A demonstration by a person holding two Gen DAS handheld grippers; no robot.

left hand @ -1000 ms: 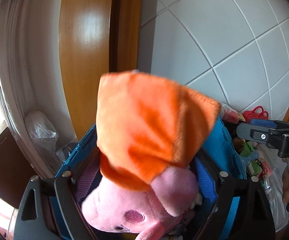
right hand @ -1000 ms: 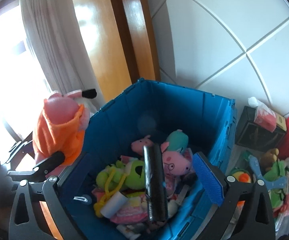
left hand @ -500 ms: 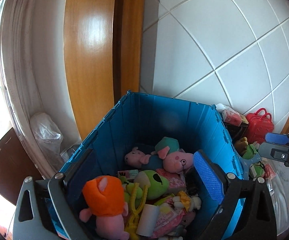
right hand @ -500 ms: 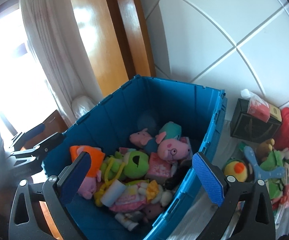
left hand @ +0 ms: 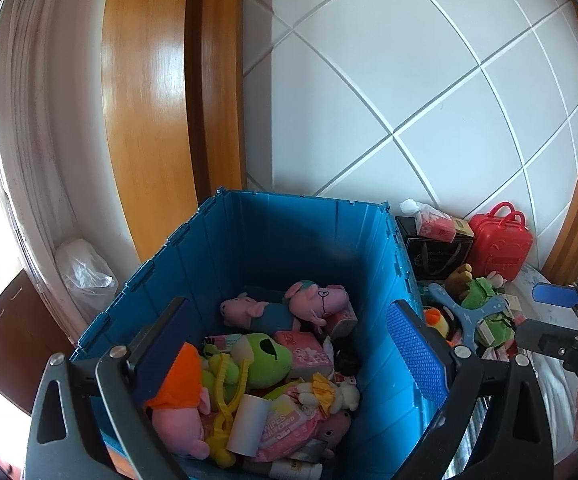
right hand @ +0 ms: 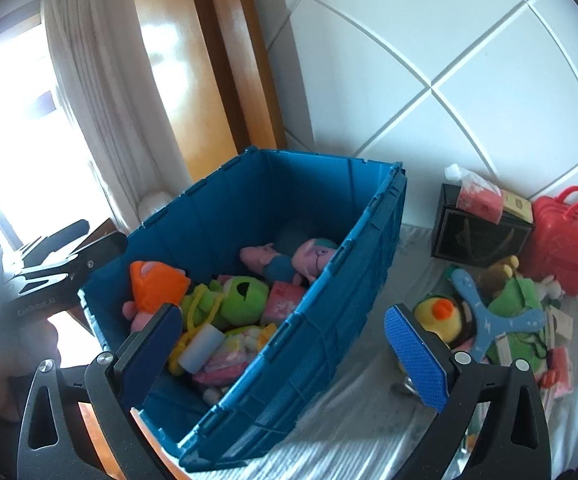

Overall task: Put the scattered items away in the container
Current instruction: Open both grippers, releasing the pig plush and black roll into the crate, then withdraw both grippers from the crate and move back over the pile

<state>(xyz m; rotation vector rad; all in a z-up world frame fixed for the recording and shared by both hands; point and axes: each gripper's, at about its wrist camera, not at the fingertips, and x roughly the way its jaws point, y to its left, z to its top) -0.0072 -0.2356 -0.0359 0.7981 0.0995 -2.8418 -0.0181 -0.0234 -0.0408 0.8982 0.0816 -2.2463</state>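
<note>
Blue plastic crate point(left hand: 289, 240), the container for the toys, sits open-topped just ahead of both grippers, on a pale cloth-covered surface point(right hand: 349, 412) against a white tiled wall point(left hand: 429, 80).

From the left wrist camera, the left gripper point(left hand: 289, 344) hovers over the near rim of the crate with its two blue-padded fingers point(left hand: 417, 356) spread wide and nothing between them. Directly between the fingers lies the heap inside the crate: closest, a pink pig plush in an orange dress point(left hand: 181, 400) by the left finger, then a white roll point(left hand: 249, 424) and a pink wipes packet point(left hand: 285, 428). Farther in, a green plush point(left hand: 265, 360), and beyond it two more pink pig plushes point(left hand: 285, 308) near the far wall of the crate.

From the right wrist camera, the right gripper point(right hand: 285, 336) also has its fingers spread and empty. Its left finger is over the crate's near corner; its right finger point(right hand: 417, 360) is outside the crate, above the cloth. Just beyond the right finger sits a scattered pile: a yellow duck toy point(right hand: 437, 316), a blue boomerang point(right hand: 489, 312) and a green plush point(right hand: 517, 292). Farther back, by the wall, stand a black box point(right hand: 477, 236) topped with a tissue pack, and a red toy suitcase point(right hand: 561, 248).

To the left of the crate are a wooden door frame point(left hand: 149, 100) and a white curtain point(right hand: 89, 100).
</note>
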